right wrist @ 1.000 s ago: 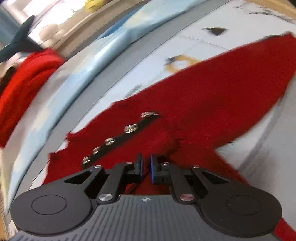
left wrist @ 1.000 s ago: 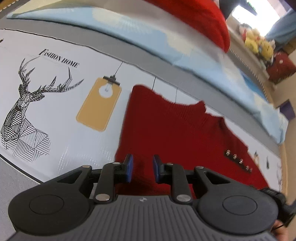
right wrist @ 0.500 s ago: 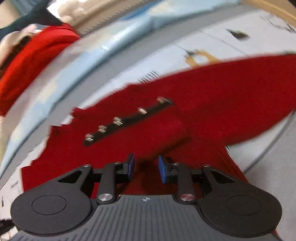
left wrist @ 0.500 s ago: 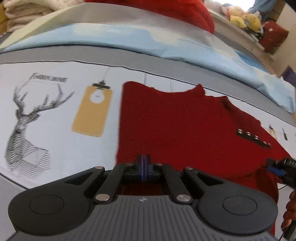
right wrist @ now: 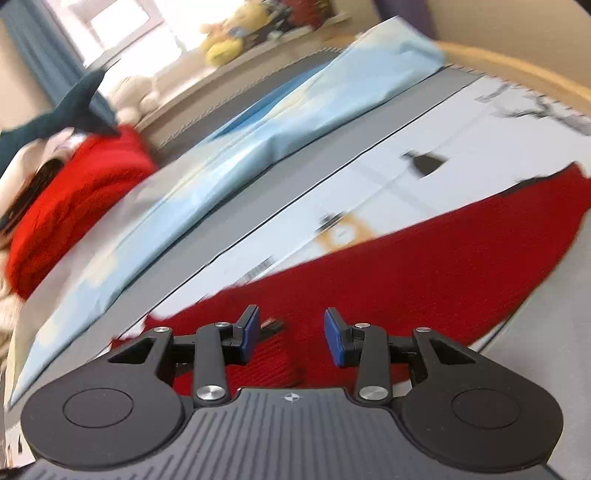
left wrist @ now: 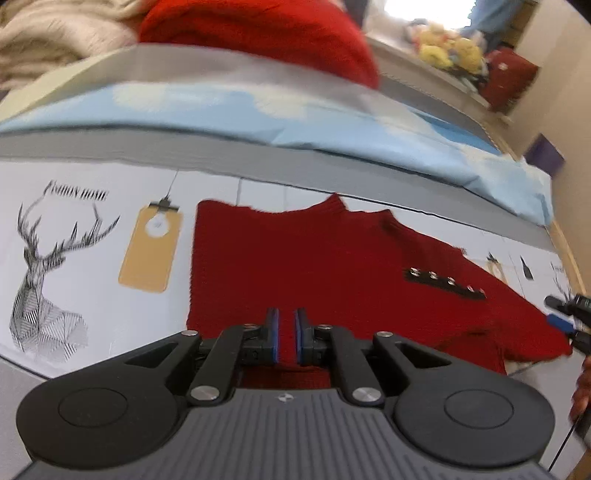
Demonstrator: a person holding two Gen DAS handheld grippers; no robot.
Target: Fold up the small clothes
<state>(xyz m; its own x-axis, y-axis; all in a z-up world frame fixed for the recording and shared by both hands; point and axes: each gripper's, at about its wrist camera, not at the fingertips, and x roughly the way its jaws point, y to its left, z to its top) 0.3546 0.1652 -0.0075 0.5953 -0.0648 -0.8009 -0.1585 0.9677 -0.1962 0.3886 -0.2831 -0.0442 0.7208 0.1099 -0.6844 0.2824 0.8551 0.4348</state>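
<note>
1. Left wrist view: the left gripper (left wrist: 286,341) hangs over the near hem of the red sweater (left wrist: 314,266), its jaws a narrow slit apart; whether they pinch knit I cannot tell.
2. Right wrist view: the right gripper (right wrist: 291,338) is spread wide and released above the sweater (right wrist: 424,273).
3. The sweater lies flat on the printed mat (left wrist: 74,258); only the left view shows its studded strip (left wrist: 445,282) and bare mat at left.

A bright window (right wrist: 110,33) is seen beyond a ledge (right wrist: 236,70) lined with plush toys (left wrist: 448,50). A dark blue curtain (right wrist: 44,62) hangs beside it. A beige wall (left wrist: 561,92) is seen past the surface's right edge.
</note>
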